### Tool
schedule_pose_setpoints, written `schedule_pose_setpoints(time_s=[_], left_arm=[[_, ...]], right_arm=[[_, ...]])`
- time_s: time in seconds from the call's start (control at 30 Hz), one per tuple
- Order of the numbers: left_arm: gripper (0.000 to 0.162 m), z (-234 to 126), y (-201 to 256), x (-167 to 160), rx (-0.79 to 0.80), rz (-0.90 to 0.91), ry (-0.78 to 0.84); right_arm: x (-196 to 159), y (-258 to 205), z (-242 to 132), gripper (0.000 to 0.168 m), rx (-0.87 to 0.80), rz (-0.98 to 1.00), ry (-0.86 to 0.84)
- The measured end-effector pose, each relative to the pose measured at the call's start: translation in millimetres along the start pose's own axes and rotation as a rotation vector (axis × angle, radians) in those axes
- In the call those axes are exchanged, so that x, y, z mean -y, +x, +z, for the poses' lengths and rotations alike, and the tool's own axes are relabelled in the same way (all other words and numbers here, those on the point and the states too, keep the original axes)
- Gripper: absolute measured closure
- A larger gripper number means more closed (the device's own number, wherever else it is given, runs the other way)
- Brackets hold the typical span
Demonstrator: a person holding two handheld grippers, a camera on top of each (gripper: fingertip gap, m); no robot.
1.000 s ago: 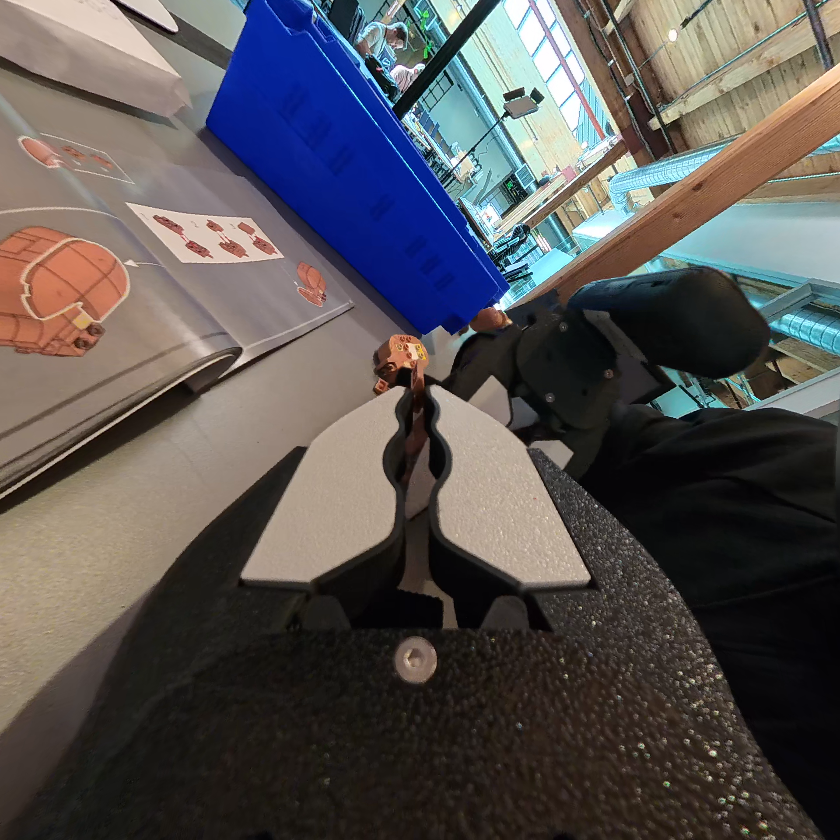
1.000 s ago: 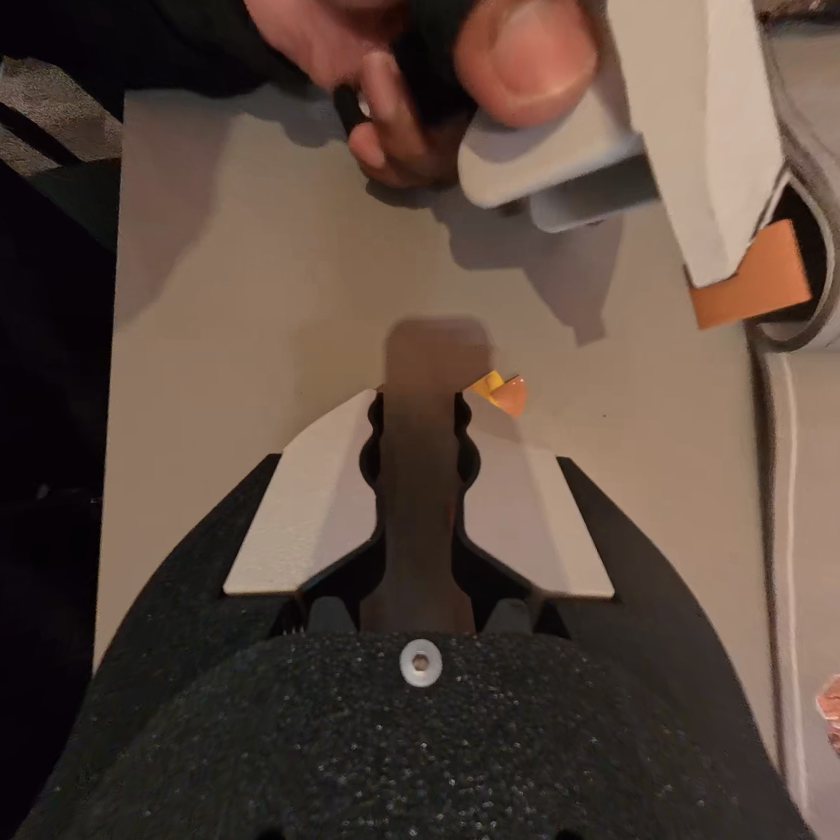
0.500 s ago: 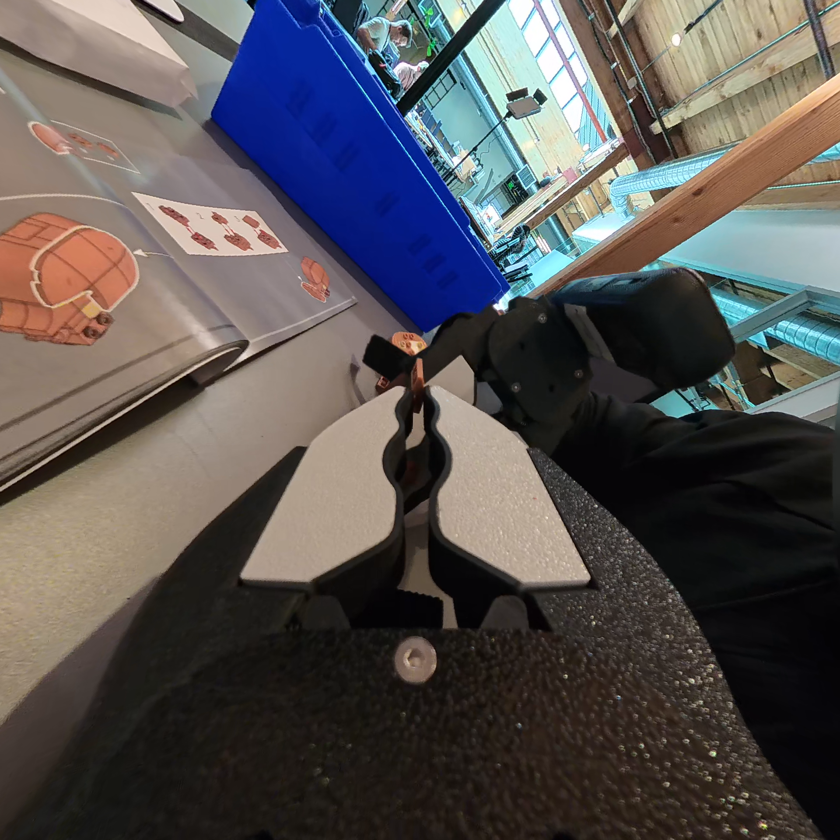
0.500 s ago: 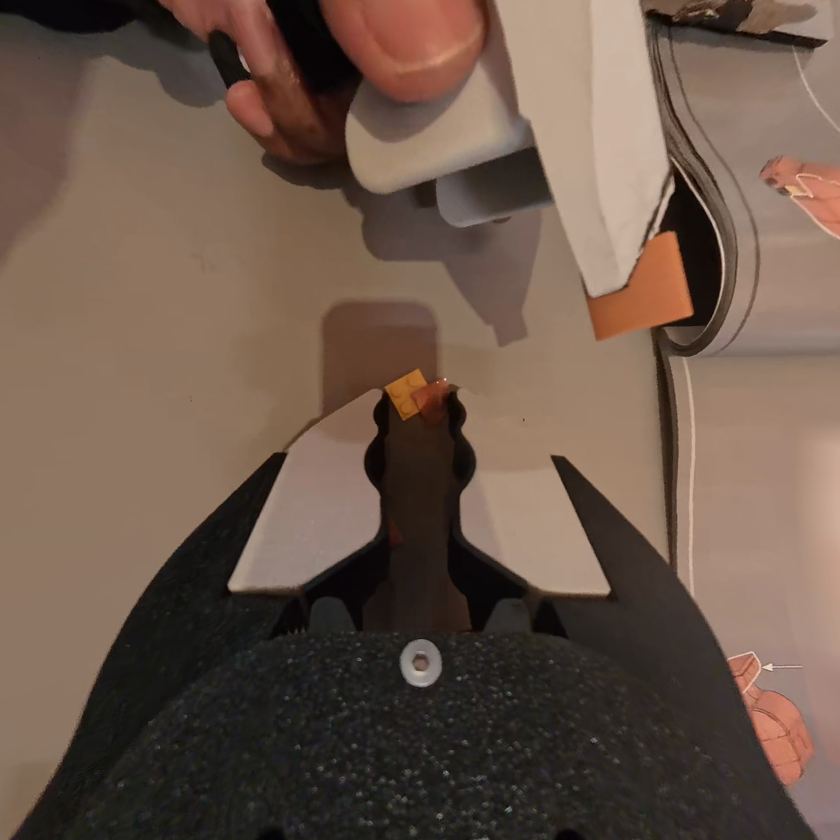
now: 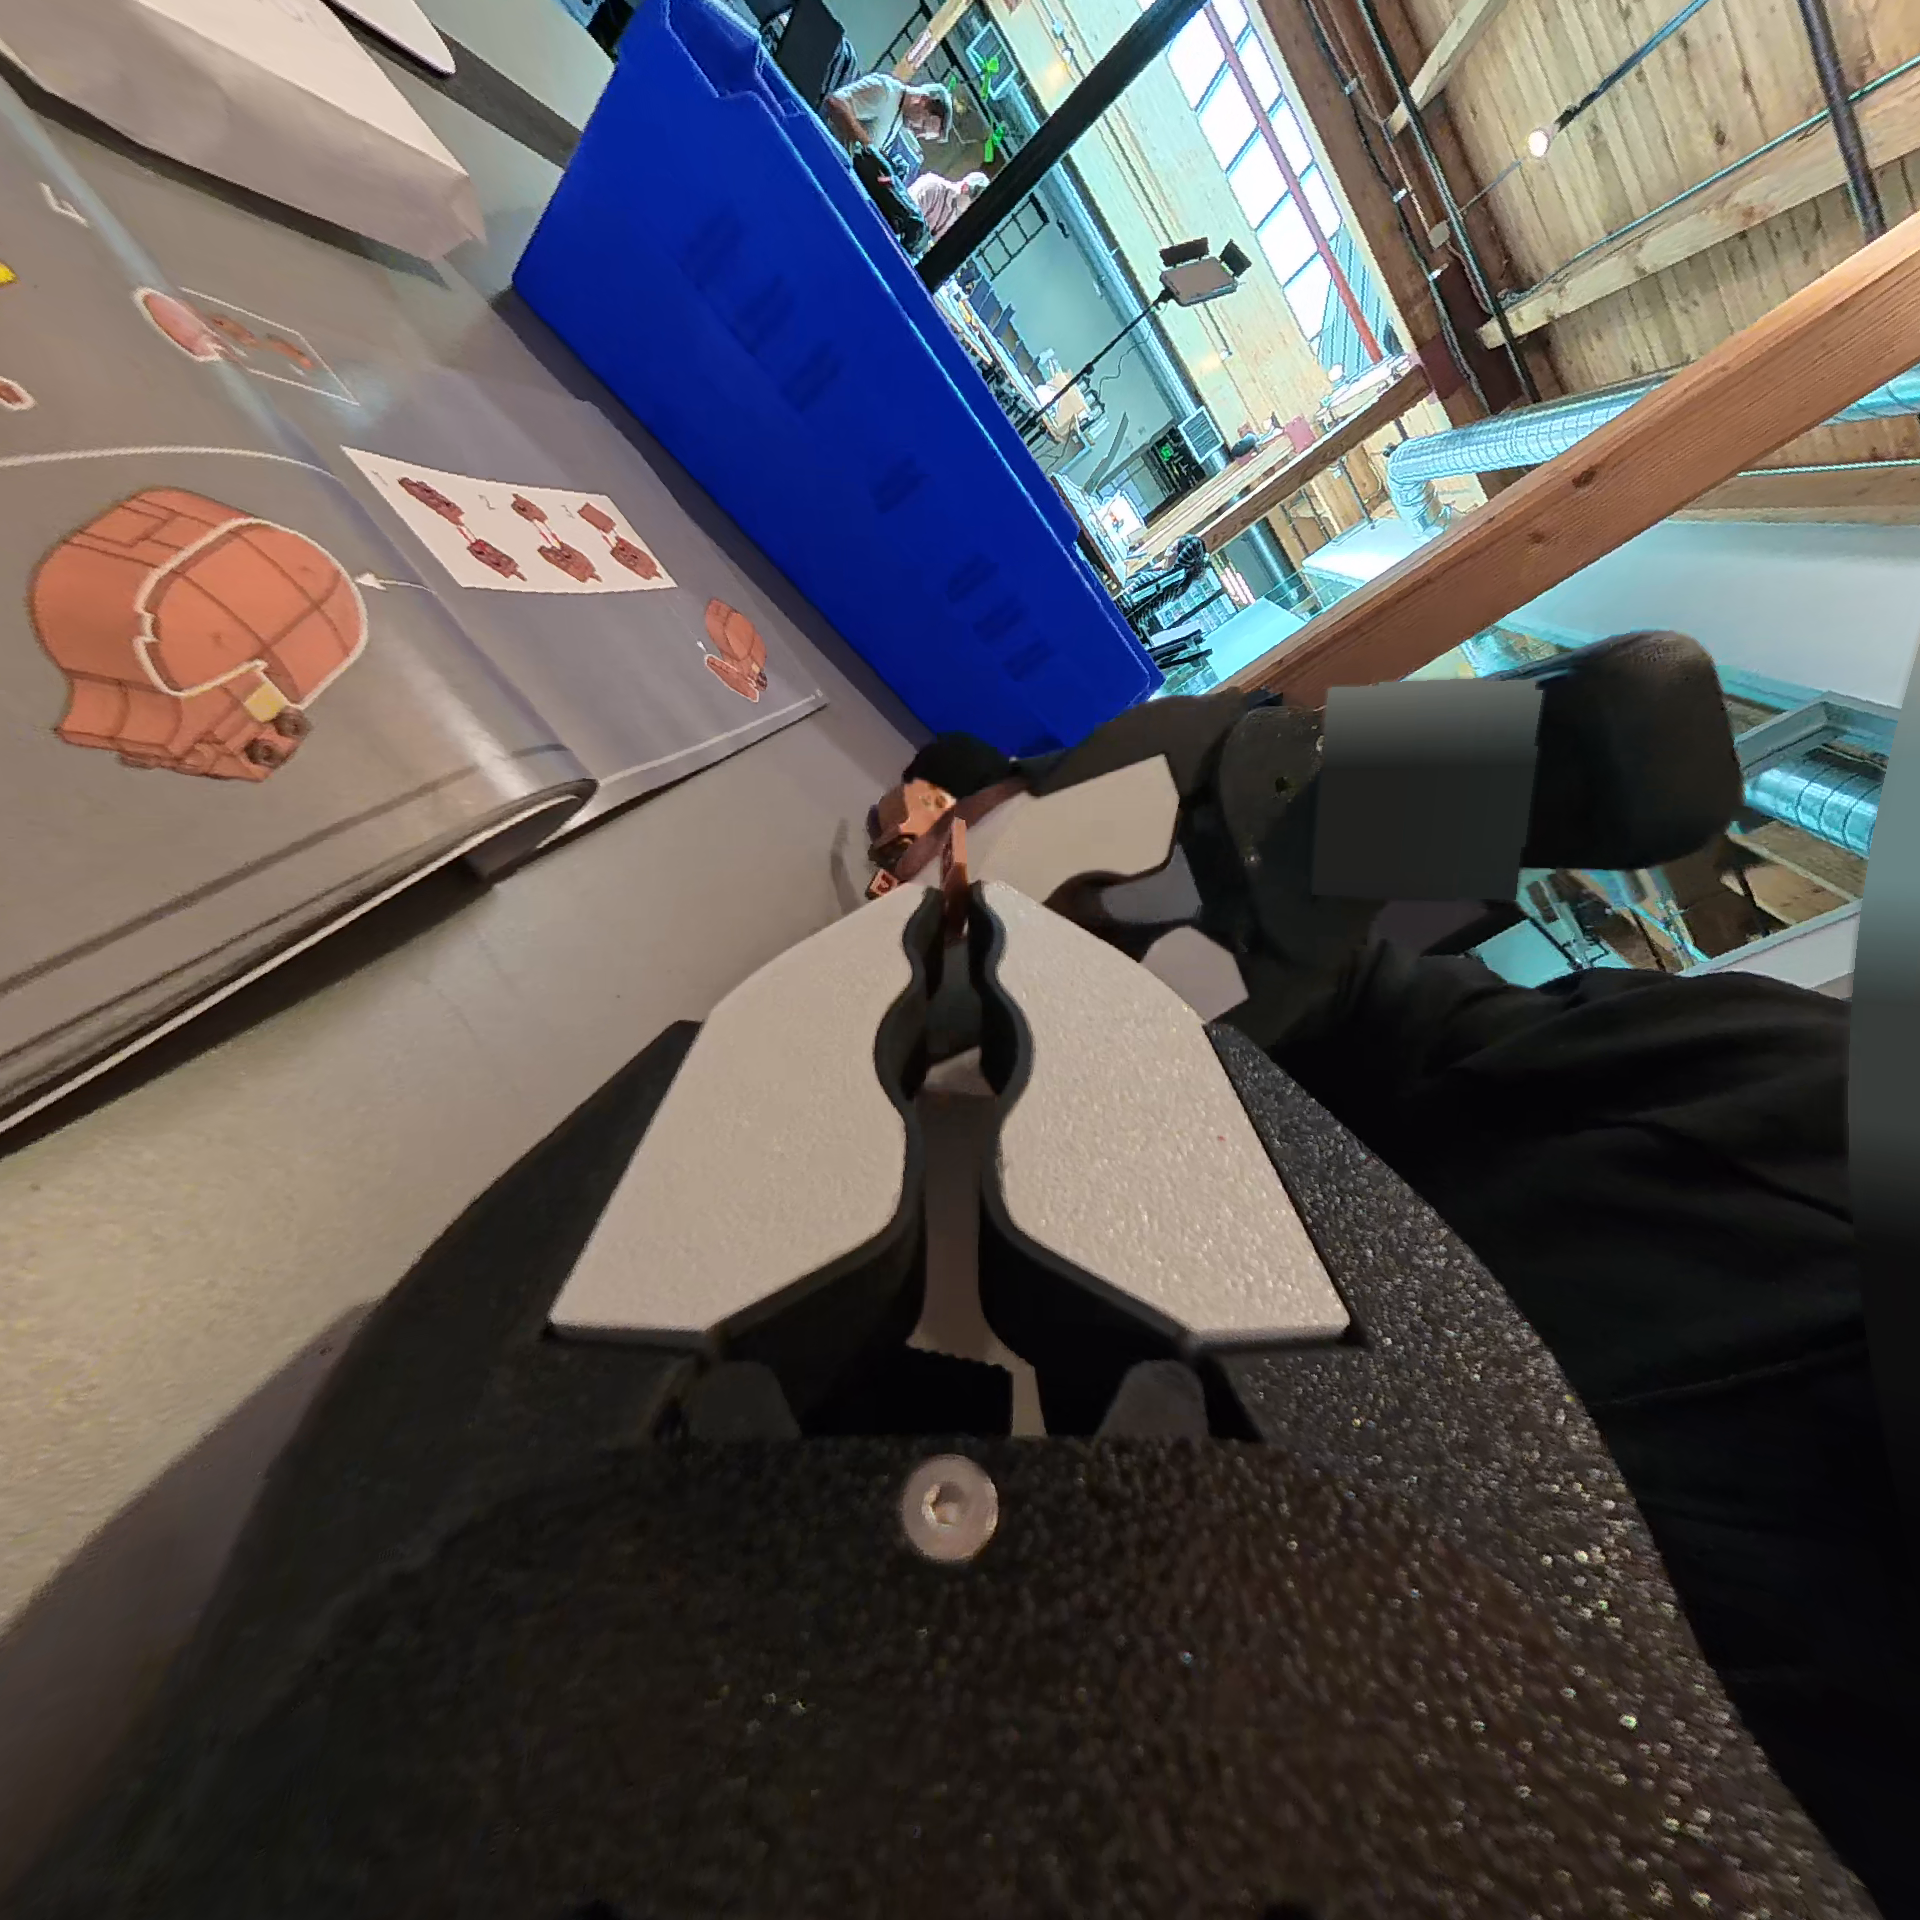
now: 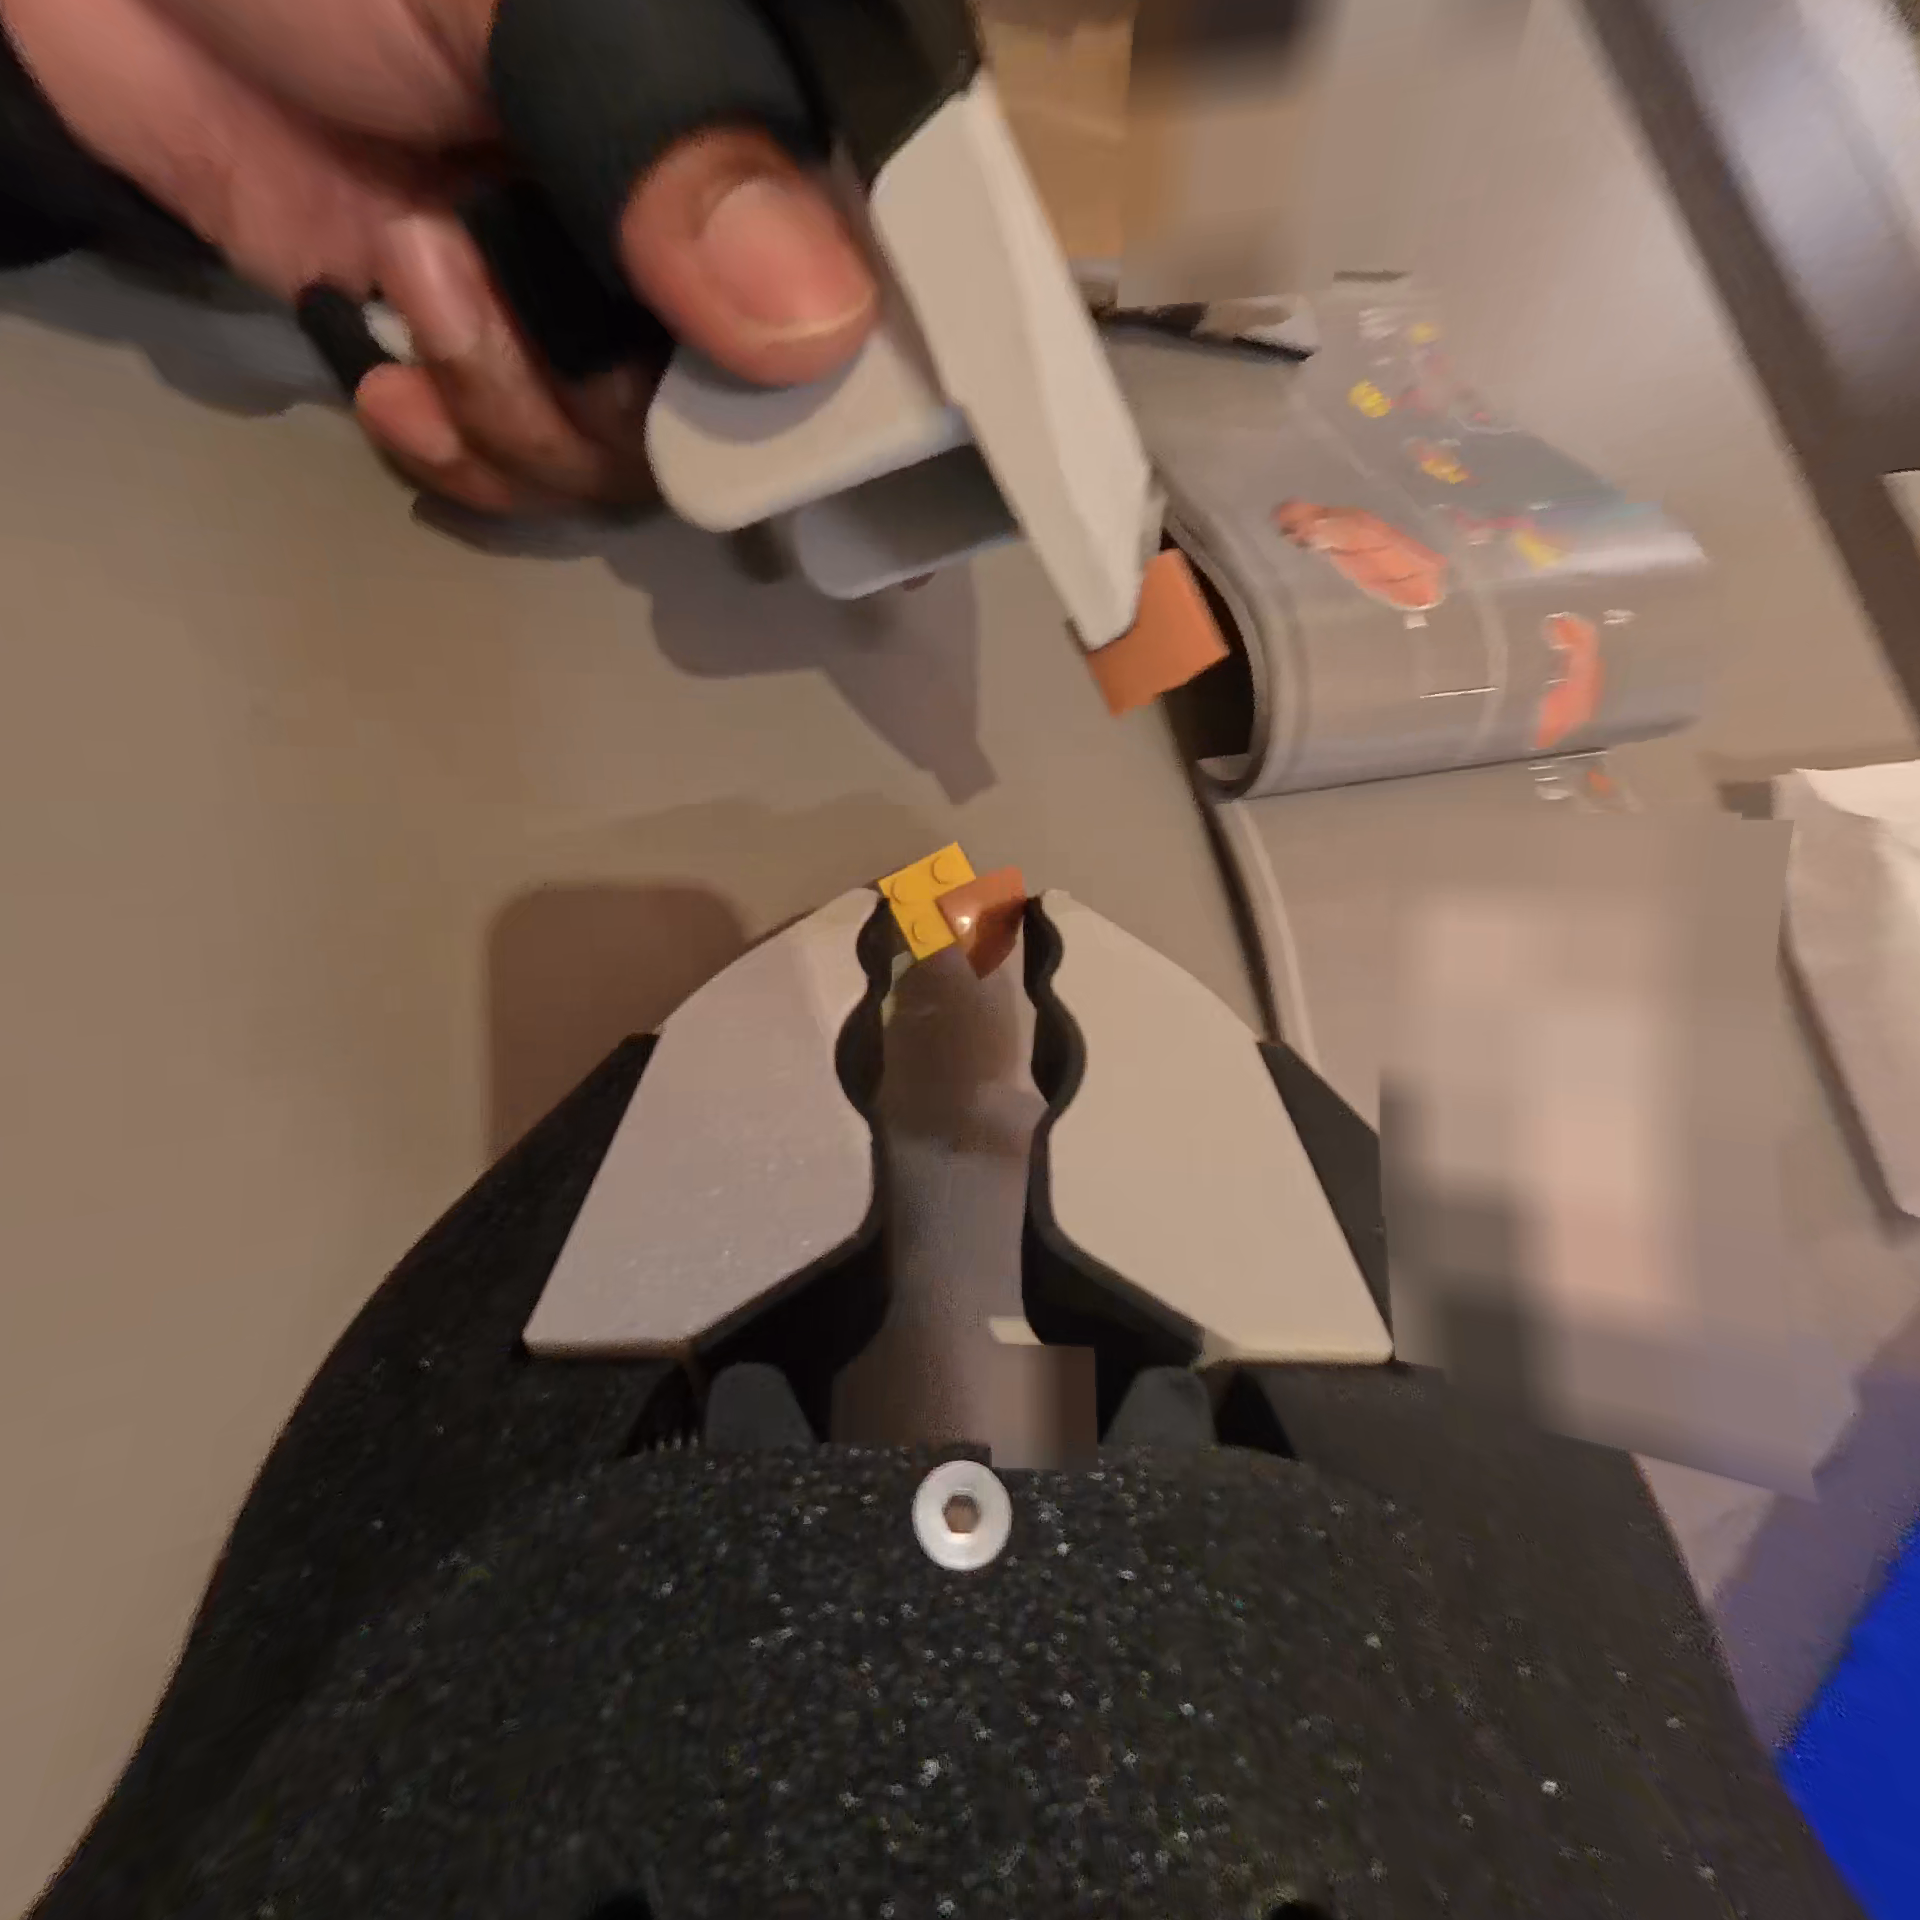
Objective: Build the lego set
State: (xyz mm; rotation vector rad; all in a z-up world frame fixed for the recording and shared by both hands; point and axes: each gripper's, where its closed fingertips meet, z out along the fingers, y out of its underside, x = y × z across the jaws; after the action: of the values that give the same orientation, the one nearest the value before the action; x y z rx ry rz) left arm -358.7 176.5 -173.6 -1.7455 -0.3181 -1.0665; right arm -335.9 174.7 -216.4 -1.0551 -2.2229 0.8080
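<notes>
Since tiny and rigid, yellow plate with brown slope (image 6: 951, 914) weighs nothing, slippery too; best pinched by flat sides. Sits between right gripper (image 6: 951, 914) tips, barely nipped. Left gripper (image 5: 954, 906) clamped tight on thin brown plate (image 5: 951, 868) above table (image 5: 260, 1091).

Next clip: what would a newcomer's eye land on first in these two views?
Probably the blue bin standing on the table beyond the open instruction booklet in the left wrist view. Nearer, the left tool pinches a thin brown plate edge-on. In the right wrist view, the right tool has a yellow-and-brown lego piece at its tips.
</notes>
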Motion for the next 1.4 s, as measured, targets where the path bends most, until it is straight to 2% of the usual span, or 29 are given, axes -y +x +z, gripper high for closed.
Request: schedule_pose_setpoints(time_s=[0.37, 1.4], left_arm=[[0.158, 3, 6, -2, -0.046, -0.035, 0.009], [0.158, 2, 21, 2, -0.187, -0.113, 0.033]], right_arm=[[28, 22, -19, 0.145, -0.273, -0.101, 0.125], [45, 23, -33, 0.146, -0.352, -0.222, 0.277]])
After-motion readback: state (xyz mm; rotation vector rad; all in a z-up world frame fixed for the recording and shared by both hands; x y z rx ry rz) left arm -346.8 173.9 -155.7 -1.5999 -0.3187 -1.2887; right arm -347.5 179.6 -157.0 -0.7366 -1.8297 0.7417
